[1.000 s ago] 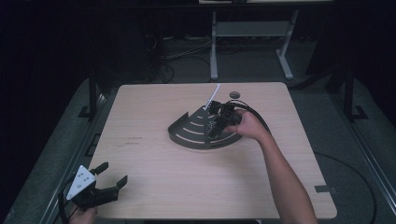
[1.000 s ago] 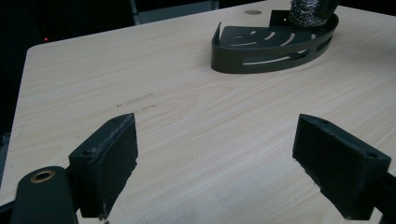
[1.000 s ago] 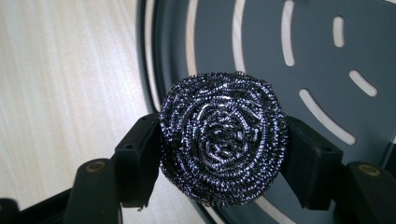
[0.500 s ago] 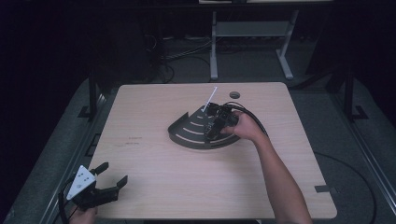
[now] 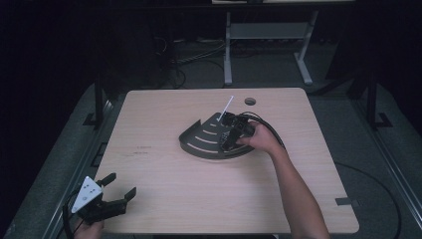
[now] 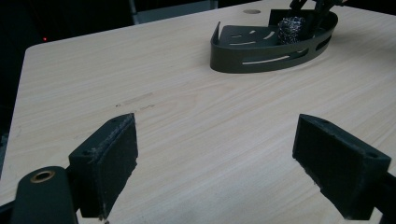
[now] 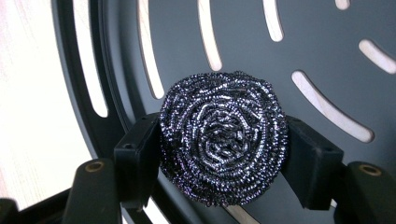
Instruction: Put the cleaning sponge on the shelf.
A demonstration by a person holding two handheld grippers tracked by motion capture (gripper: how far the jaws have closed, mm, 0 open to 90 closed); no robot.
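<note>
Over the slotted dark tray (image 5: pixel 199 144), right gripper (image 7: pixel 223 154) pinches the steel scourer (image 7: pixel 223 144); springy coils could snag a slot. Left gripper (image 6: pixel 217 158) sits spread, idle.

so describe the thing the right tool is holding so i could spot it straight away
On the wooden table sits a dark, fan-shaped slotted tray. Inside it, clamped by the right tool, is a steel wool scourer: a round coil of shiny metal wire, the one glittering thing there.
</note>
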